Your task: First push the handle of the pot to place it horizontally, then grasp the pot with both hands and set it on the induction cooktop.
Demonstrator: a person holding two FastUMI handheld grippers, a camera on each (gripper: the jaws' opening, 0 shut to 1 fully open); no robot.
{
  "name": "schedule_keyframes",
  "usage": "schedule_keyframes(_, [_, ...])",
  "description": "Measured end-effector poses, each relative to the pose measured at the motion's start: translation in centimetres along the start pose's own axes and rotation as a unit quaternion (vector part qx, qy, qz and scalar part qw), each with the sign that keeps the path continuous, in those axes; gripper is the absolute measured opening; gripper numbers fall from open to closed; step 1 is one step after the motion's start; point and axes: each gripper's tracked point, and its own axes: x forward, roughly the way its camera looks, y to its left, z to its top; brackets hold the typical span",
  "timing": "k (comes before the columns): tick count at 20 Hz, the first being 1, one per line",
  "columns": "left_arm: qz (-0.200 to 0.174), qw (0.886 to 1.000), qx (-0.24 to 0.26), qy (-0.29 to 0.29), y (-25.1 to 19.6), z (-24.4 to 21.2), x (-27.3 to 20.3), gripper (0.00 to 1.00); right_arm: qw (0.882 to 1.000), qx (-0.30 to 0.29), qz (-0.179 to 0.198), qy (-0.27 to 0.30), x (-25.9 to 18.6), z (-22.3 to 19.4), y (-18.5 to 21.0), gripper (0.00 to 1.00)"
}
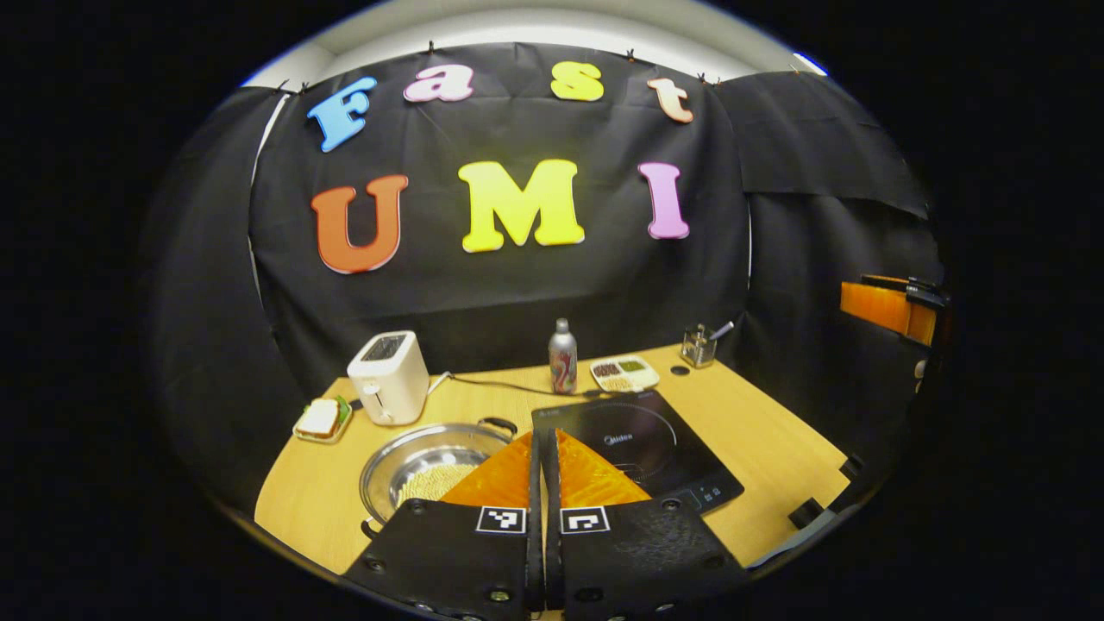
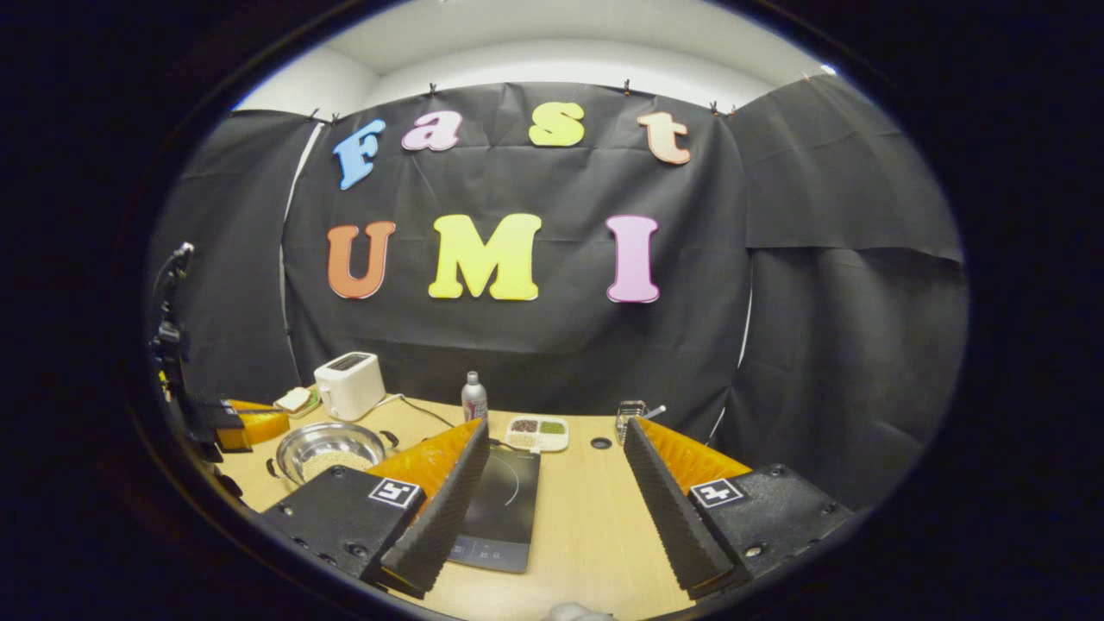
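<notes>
The left tongs [image 1: 545,448] hang above the near edge of the table [image 1: 759,440] with their two fingers pressed together and nothing between them. The pot [image 1: 427,466] sits just ahead of them and a little to their left, a shallow steel pan with pale grains heaped in its bottom. One loop handle [image 1: 498,423] shows on its far rim and another at the near rim, close to the tongs' own body. The induction cooktop [image 1: 638,448] lies just to the right of those tongs, beside the pot with a narrow strip of table between.

The right tongs [image 2: 552,470] are spread wide and empty, with the cooktop's near corner between their fingers; from there the pot is well off to their left.

I'd judge the pot stiff and fairly light in itself, but the loose grains add weight and will slide if it tips. Polished steel is slick, so the rim is a poor hold. The two loop handles look like the sure places, one for each pair of tongs, lifted level. A push on a handle should turn the pan easily on the smooth wood.
</notes>
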Motion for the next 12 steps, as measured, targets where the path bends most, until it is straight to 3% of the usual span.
schedule_keyframes(5, [-0.012,0.994,0.003,0.108,1.9,-7.3,1.1,0.0,1.0,0.0,-0.004,0.02,0.4,-1.8,0.1,0.97])
schedule_keyframes(12, [-0.018,0.974,0.015,0.226,4.9,-15.5,0.1,0.0,0.999,0.01,-0.014,0.041,0.9,-3.7,-0.6,0.97])
